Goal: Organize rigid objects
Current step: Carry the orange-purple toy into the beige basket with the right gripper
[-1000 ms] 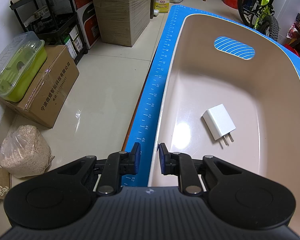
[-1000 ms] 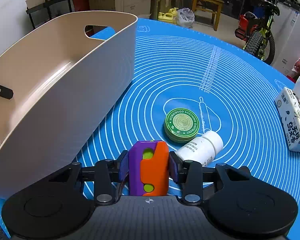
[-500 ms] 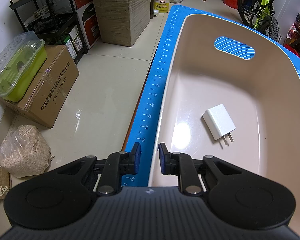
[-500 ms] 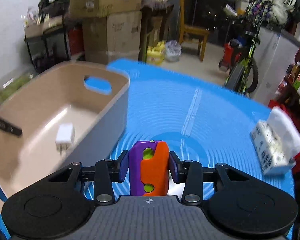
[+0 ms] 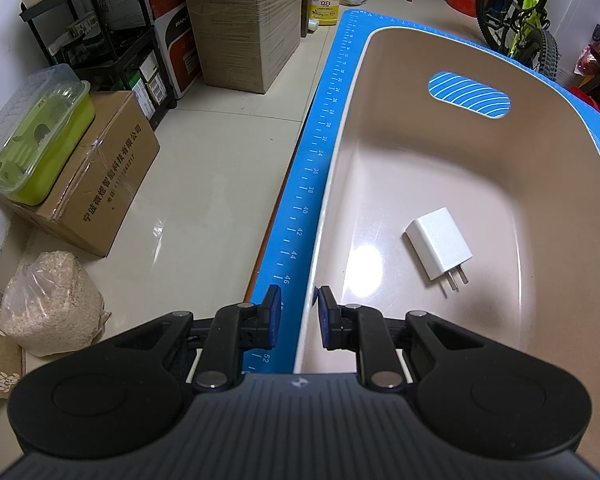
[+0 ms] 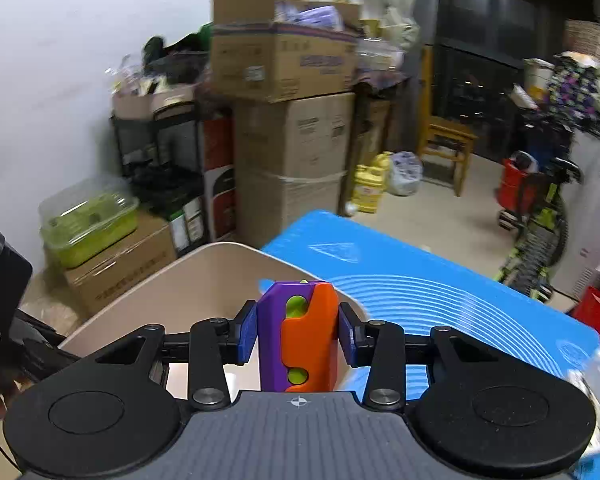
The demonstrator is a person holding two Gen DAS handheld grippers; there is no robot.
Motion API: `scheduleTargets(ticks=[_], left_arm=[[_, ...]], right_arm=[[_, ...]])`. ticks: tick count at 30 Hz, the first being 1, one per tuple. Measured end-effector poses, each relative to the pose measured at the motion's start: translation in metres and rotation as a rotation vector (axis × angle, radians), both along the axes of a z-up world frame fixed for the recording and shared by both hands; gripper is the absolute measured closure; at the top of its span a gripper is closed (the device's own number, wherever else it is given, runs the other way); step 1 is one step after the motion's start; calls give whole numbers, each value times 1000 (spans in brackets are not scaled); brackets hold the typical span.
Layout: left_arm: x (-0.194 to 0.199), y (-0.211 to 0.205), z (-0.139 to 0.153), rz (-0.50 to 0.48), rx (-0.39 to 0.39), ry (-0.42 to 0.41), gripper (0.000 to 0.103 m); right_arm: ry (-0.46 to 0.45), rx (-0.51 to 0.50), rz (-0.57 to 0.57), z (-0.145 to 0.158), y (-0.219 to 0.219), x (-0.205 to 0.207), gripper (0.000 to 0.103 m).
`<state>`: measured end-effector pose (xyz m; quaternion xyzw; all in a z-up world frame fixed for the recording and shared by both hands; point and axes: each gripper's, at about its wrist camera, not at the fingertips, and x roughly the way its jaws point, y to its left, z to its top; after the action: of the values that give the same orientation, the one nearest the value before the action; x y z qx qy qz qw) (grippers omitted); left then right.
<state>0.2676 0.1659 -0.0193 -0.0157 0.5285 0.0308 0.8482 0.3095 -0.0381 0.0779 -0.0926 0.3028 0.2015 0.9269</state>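
Observation:
A beige plastic bin [image 5: 380,184] stands on the blue mat [image 5: 304,200] and holds a white charger plug [image 5: 438,249]. My left gripper [image 5: 297,312] straddles the bin's near-left rim, one finger outside and one inside, jaws narrowly apart around the wall. My right gripper [image 6: 298,330] is shut on a purple and orange toy block [image 6: 300,336] with green spots, held up over the bin's [image 6: 204,280] far end. The bin's floor is mostly hidden in the right wrist view.
The mat's left edge [image 5: 284,248] runs beside a tiled floor. Cardboard boxes [image 5: 100,172], a green lidded container [image 5: 36,140] and a grain bag [image 5: 48,308] sit left. A bicycle [image 5: 516,20] stands beyond. A tissue pack [image 6: 596,384] lies at right.
My right gripper has risen and tilted up with the toy block, moving over the bin; the tin and bottle have left its view. The left gripper has not moved.

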Motion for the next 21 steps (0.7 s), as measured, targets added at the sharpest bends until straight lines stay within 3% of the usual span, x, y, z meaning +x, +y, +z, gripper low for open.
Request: scheduleTargets(ticks=[8, 21], left_arm=[[0, -1, 1, 1, -10, -1, 81], [1, 2, 1, 4, -19, 0, 81]], right_arm=[[131, -75, 29, -41, 53, 36, 56], [325, -256, -37, -112, 84, 76, 56]])
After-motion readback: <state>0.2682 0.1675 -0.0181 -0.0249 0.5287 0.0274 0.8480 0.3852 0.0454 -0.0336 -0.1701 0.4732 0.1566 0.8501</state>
